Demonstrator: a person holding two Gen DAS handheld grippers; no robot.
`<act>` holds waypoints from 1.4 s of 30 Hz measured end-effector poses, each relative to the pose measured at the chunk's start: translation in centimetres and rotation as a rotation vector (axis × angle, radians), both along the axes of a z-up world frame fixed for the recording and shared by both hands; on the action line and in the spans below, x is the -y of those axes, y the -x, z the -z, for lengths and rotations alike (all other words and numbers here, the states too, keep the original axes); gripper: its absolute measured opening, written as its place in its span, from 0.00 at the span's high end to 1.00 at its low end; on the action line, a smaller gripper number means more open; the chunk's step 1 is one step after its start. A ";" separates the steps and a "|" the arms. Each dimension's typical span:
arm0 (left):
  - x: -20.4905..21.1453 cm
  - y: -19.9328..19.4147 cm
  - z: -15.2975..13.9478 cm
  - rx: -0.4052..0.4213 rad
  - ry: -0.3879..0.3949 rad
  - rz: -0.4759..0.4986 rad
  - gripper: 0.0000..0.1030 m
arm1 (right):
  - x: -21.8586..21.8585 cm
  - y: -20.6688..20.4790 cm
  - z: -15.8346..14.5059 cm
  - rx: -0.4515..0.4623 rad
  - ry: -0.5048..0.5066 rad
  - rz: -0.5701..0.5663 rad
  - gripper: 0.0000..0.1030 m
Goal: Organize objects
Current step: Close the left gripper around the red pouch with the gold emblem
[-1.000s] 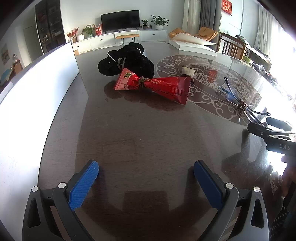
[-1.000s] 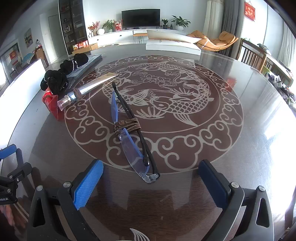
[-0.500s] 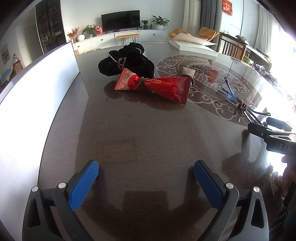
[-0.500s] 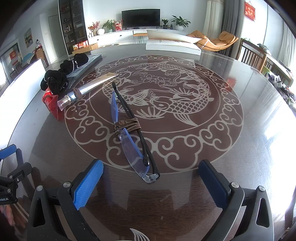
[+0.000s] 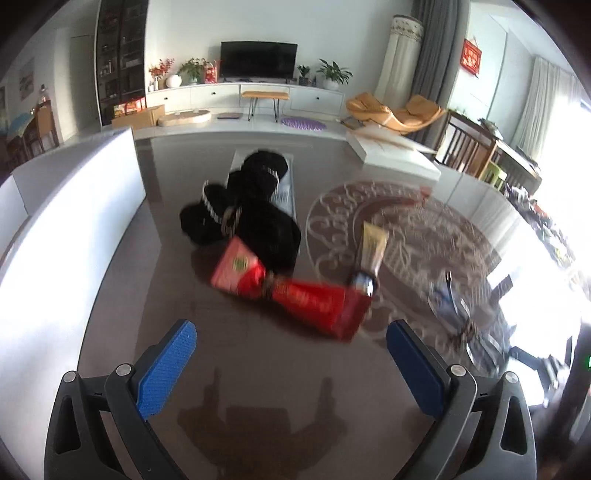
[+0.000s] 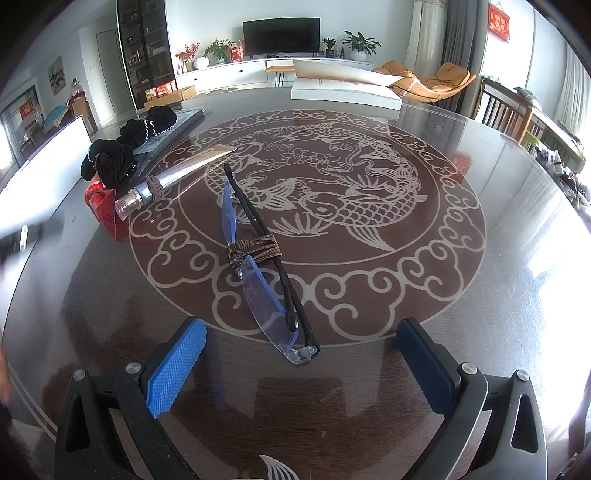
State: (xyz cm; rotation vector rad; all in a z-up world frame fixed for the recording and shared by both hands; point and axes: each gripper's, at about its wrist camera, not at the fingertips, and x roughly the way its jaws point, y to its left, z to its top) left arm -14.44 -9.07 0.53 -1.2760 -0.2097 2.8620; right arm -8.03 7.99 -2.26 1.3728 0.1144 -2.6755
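Wide-open, the left gripper [image 5: 291, 354] faces a red snack packet [image 5: 291, 291] just before the black cloth bundle [image 5: 255, 218], while the equally spread right gripper [image 6: 301, 360] hovers by fragile, cord-bound glasses [image 6: 266, 266], likely best pinched at the wrapping.

Television [image 6: 280, 36] is sitting dark on white media console [image 6: 258, 70] at far wall. Potted plants [image 6: 360, 43] are flanking it. Orange lounge chair [image 6: 432, 83] is standing right of console, beside grey curtain [image 5: 430, 55]. Dark shelving unit [image 6: 146, 55] is occupying left wall. Wooden chair [image 6: 506, 114] is standing at right.
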 end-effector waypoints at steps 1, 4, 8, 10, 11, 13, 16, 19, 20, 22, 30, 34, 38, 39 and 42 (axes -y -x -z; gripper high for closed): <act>0.1 1.6 -0.1 0.006 0.012 -0.029 0.00 | 0.0 0.0 0.0 0.000 0.000 0.000 0.00; 1.0 5.2 2.0 0.087 0.014 -0.099 0.00 | 0.0 0.0 0.0 0.000 0.000 0.000 0.00; 2.9 5.0 4.3 0.119 -0.015 -0.123 0.30 | 0.0 0.0 0.0 0.000 0.000 0.000 0.00; 3.6 4.0 4.4 0.104 -0.002 -0.100 0.54 | 0.0 0.0 0.0 0.000 0.000 0.000 0.00; 4.1 3.5 4.5 0.106 -0.015 -0.086 0.64 | 0.0 0.0 0.0 0.000 0.000 0.000 0.00; 4.7 2.6 4.7 0.109 -0.007 -0.060 0.72 | 0.0 0.0 0.0 0.000 0.000 0.000 0.00; 5.0 1.5 4.7 0.111 0.013 -0.021 0.73 | 0.0 0.0 0.0 0.000 0.000 0.000 0.00; 4.9 1.8 4.4 0.119 0.034 0.020 0.70 | 0.0 0.0 0.0 0.000 0.000 0.000 0.00; 4.7 2.0 4.3 0.121 0.042 0.036 0.62 | 0.0 0.0 0.0 0.000 0.000 0.000 0.00; 4.3 2.0 4.2 0.127 0.059 0.073 0.43 | 0.0 0.0 0.0 0.000 0.000 0.000 0.00; 2.5 2.0 5.2 0.123 0.128 0.099 0.00 | 0.0 -0.1 0.0 0.000 0.000 0.000 0.00; 2.5 1.9 5.3 0.124 0.125 0.104 0.00 | 0.0 -0.1 0.0 0.000 0.000 0.000 0.00; 2.5 1.9 5.3 0.122 0.124 0.103 0.00 | 0.0 -0.1 -0.1 0.000 0.000 0.000 0.00; 2.5 1.9 5.3 0.123 0.124 0.103 0.00 | 0.0 -0.1 -0.1 0.000 0.000 0.000 0.00; 2.5 1.9 5.3 0.123 0.124 0.104 0.00 | 0.0 -0.1 -0.1 0.000 0.000 0.000 0.00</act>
